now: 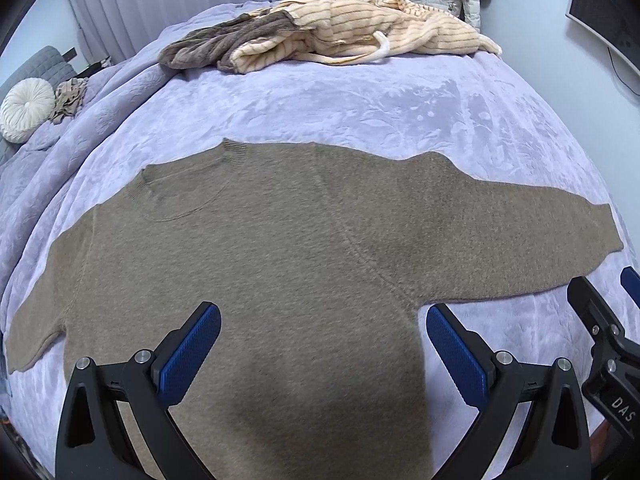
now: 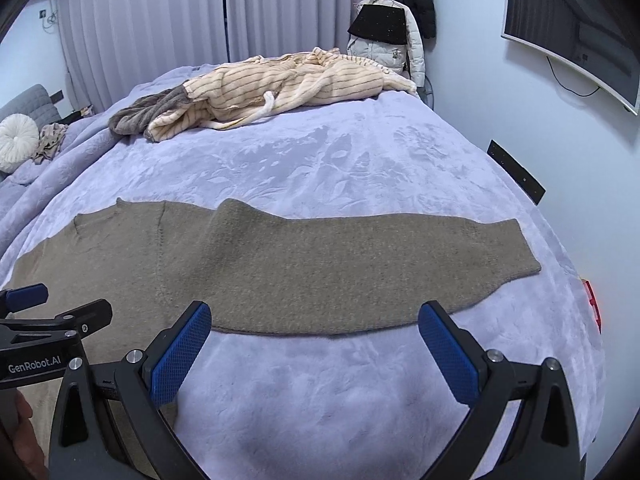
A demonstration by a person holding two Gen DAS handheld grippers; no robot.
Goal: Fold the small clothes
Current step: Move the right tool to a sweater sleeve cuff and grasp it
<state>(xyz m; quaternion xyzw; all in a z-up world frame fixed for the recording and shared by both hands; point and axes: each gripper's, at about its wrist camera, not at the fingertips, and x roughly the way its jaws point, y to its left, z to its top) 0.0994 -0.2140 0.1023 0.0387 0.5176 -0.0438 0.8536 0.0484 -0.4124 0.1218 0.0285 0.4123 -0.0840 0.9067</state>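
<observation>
A brown knitted sweater lies flat on the lavender bed blanket, neck toward the far left and both sleeves spread out sideways. My left gripper hovers open above the sweater's body near its right side seam, with nothing between the blue pads. In the right wrist view the sweater's right sleeve stretches across the blanket. My right gripper is open over bare blanket just in front of the sleeve's lower edge. The left gripper's body shows at the left edge there.
A heap of cream striped and grey fleece clothes lies at the bed's far end. A round white cushion and a crumpled beige cloth sit at the far left. Jackets hang by the wall; a curved monitor is mounted at right.
</observation>
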